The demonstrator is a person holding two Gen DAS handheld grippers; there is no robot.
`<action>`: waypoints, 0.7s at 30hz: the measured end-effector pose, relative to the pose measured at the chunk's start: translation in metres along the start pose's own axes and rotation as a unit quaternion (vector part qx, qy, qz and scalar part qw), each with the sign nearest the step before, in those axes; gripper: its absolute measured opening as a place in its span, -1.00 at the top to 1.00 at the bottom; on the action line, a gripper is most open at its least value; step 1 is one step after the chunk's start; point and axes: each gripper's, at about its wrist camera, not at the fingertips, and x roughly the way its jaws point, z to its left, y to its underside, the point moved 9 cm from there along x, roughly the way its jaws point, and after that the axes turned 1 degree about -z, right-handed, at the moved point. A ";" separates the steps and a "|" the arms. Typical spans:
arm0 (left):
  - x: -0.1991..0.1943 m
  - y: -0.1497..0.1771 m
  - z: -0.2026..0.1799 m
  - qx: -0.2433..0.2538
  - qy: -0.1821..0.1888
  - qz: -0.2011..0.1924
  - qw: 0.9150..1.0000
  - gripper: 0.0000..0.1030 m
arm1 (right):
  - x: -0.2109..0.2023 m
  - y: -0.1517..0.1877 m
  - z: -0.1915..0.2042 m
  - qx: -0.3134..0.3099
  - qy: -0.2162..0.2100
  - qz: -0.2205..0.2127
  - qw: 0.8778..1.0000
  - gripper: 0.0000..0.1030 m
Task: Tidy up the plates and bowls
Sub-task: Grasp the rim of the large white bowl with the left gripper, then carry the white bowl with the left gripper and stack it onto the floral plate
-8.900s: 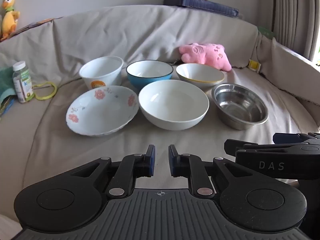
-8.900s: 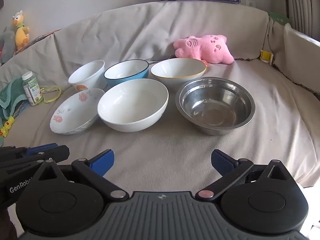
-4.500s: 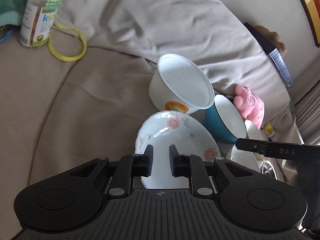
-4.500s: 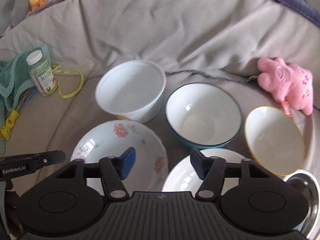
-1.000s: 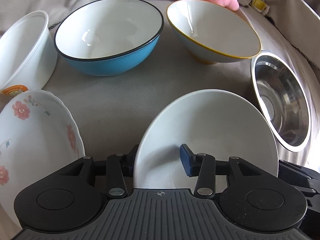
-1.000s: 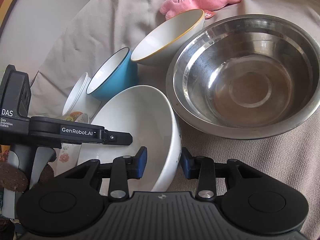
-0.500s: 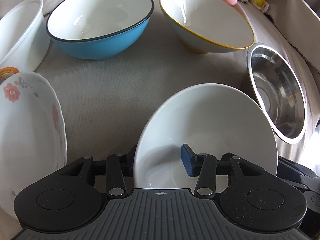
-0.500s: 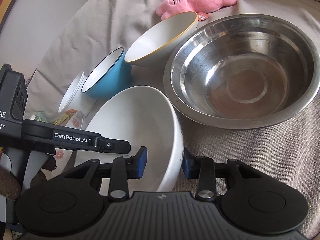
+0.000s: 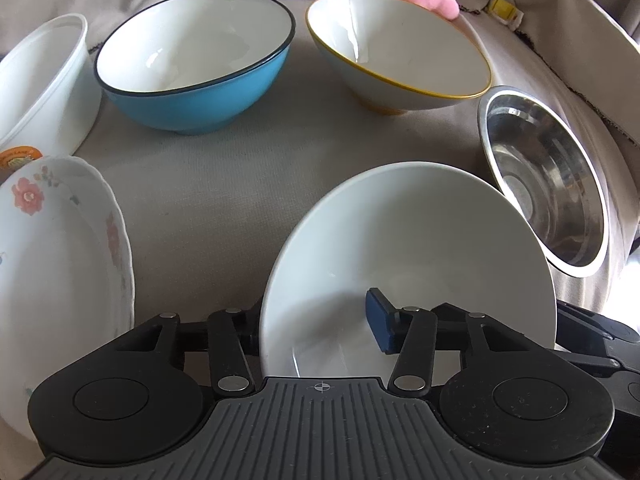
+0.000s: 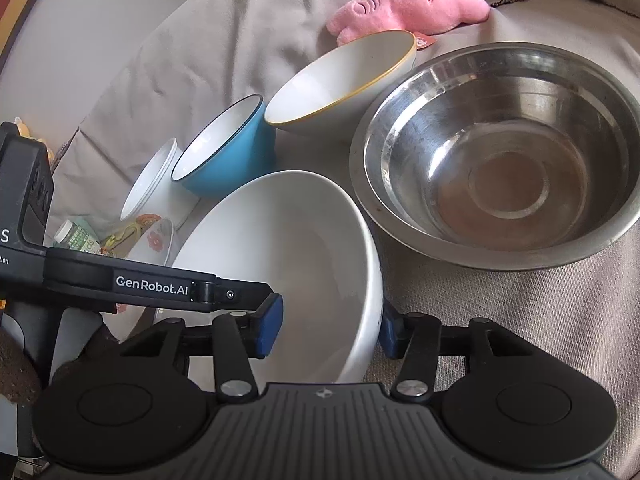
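Both grippers straddle the white bowl's rim, jaws opening, pads clear: left gripper at 9 o'clock, right gripper at 3. Seemingly a release; next, pick another bowl to stack.

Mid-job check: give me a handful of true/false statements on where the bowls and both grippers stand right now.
1. The plain white bowl has its rim between the fingers of both grippers. True: the left gripper and the right gripper each straddle the rim, and both sets of jaws are opening.
2. The steel bowl holds another bowl. False: it is empty.
3. The blue bowl stands beside the yellow-rimmed bowl. True.
4. The pink plush toy lies inside the yellow-rimmed bowl. False: it lies on the cloth behind it.
5. The floral plate is stacked under the plain white bowl. False: it sits apart, to the bowl's left.
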 end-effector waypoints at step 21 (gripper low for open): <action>-0.083 -0.002 0.046 -0.067 0.058 -0.156 0.984 0.13 | -0.011 -0.008 0.082 -0.058 0.011 0.004 0.998 -0.06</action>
